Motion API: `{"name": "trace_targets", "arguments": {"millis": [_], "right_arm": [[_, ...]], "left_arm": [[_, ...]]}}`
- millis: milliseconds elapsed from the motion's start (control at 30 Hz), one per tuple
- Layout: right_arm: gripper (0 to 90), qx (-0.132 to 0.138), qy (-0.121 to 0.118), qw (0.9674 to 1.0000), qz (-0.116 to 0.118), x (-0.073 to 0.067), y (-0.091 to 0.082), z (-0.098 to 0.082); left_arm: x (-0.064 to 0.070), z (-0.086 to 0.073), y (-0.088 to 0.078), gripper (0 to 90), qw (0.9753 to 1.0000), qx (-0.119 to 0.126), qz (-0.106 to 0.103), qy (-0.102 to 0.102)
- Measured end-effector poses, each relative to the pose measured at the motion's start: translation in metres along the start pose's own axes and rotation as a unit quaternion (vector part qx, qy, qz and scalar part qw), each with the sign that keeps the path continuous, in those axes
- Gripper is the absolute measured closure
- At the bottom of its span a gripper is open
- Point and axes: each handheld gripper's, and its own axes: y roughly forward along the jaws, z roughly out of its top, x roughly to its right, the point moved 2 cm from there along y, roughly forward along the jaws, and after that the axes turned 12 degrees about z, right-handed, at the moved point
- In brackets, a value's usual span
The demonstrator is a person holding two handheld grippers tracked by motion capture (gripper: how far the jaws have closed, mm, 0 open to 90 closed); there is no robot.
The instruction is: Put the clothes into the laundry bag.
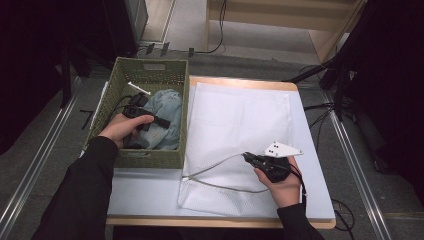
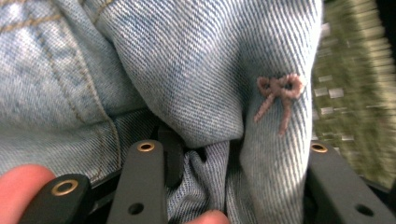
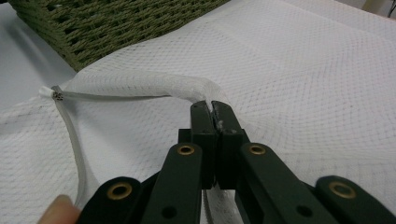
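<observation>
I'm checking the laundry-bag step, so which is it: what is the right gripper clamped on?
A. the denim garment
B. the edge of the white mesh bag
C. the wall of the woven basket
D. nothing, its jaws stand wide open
B: in the right gripper view the right gripper has its jaws pressed together on the raised edge of the white mesh bag, beside its zipper opening, apart from the woven basket.

Left tongs [image 1: 150, 117] reach forward, jaws pinched partway; right tongs [image 1: 246, 156] point left, clamped tight.
</observation>
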Motion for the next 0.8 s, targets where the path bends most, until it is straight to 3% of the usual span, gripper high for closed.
{"name": "trace_targets", "arguments": {"millis": [67,100,133,167,200,233,267,300,333,367,400,433,467,500,533,567,600,633,700,733,767,800], "right_arm": [[90.0,0.001,0.002,1.0000,0.002,0.001,0.000,0.000],[90.0,0.001,0.003,1.0000,0.001,0.001,-0.001,0.000],[90.0,0.001,0.003,1.0000,0.001,0.001,-0.001,0.000],[90.0,0.001,0.003,1.0000,0.002,0.001,-0.001,-0.001],[90.0,0.001,0.003,1.0000,0.002,0.001,-0.001,-0.001],[90.0,0.002,0.002,1.0000,0.003,0.000,-0.001,0.000],[90.0,0.002,0.002,1.0000,0.003,0.000,-0.001,0.000],[90.0,0.002,0.002,1.0000,0.001,0.000,-0.002,0.000],[90.0,0.002,0.002,1.0000,0.001,0.000,-0.002,0.000],[90.0,0.004,0.004,1.0000,0.001,0.000,-0.002,0.000],[90.0,0.004,0.003,1.0000,0.000,0.000,-0.003,0.000],[90.0,0.004,0.003,1.0000,0.000,0.000,-0.003,0.000],[90.0,0.003,0.003,1.0000,0.001,0.000,-0.002,0.000],[90.0,0.002,0.003,1.0000,0.001,0.000,-0.002,0.000],[90.0,0.002,0.003,1.0000,0.001,0.000,-0.002,0.000],[90.0,0.003,0.003,1.0000,0.002,0.000,-0.002,0.000],[90.0,0.003,0.003,1.0000,0.002,0.000,-0.002,0.000],[90.0,0.002,0.003,1.0000,0.002,0.000,-0.002,0.000],[90.0,0.002,0.004,1.0000,0.001,0.000,-0.002,-0.001],[90.0,0.002,0.004,1.0000,0.001,0.000,-0.002,-0.001],[90.0,0.003,0.003,1.0000,0.002,0.000,-0.002,-0.001],[90.0,0.003,0.003,1.0000,0.002,0.000,-0.002,-0.001]], "left_arm": [[0.000,0.000,0.005,52.2,0.9993,-0.012,0.035,-0.001],[-0.001,0.000,0.009,41.9,0.9980,-0.030,0.055,-0.008],[-0.001,0.000,0.009,26.8,0.9980,-0.030,0.055,-0.008],[0.001,-0.004,0.025,12.6,0.9905,-0.093,0.101,0.004],[0.001,-0.004,0.025,7.2,0.9905,-0.093,0.101,0.004],[0.009,-0.004,0.032,3.7,0.9845,-0.114,0.127,0.040],[0.009,-0.004,0.032,1.7,0.9845,-0.114,0.127,0.040],[0.017,-0.004,0.038,0.2,0.9766,-0.128,0.159,0.068],[0.017,-0.004,0.038,0.0,0.9766,-0.128,0.159,0.068],[0.023,-0.004,0.041,0.3,0.9681,-0.141,0.186,0.092],[0.024,-0.003,0.041,2.4,0.9643,-0.144,0.199,0.098],[0.024,-0.003,0.041,6.5,0.9643,-0.144,0.199,0.098],[0.026,-0.002,0.041,11.2,0.9569,-0.147,0.225,0.109],[0.026,-0.002,0.041,15.9,0.9569,-0.147,0.225,0.109],[0.028,-0.002,0.041,15.9,0.9527,-0.148,0.238,0.118],[0.031,-0.002,0.042,28.9,0.9443,-0.144,0.263,0.134],[0.031,-0.002,0.042,33.9,0.9443,-0.144,0.263,0.134],[0.033,-0.001,0.041,33.9,0.9408,-0.142,0.272,0.145],[0.035,-0.001,0.039,56.2,0.9417,-0.136,0.269,0.149],[0.035,0.000,0.038,56.2,0.9419,-0.133,0.270,0.149],[0.034,0.000,0.034,62.4,0.9493,-0.123,0.254,0.139],[0.034,0.000,0.034,63.4,0.9493,-0.123,0.254,0.139]]}}
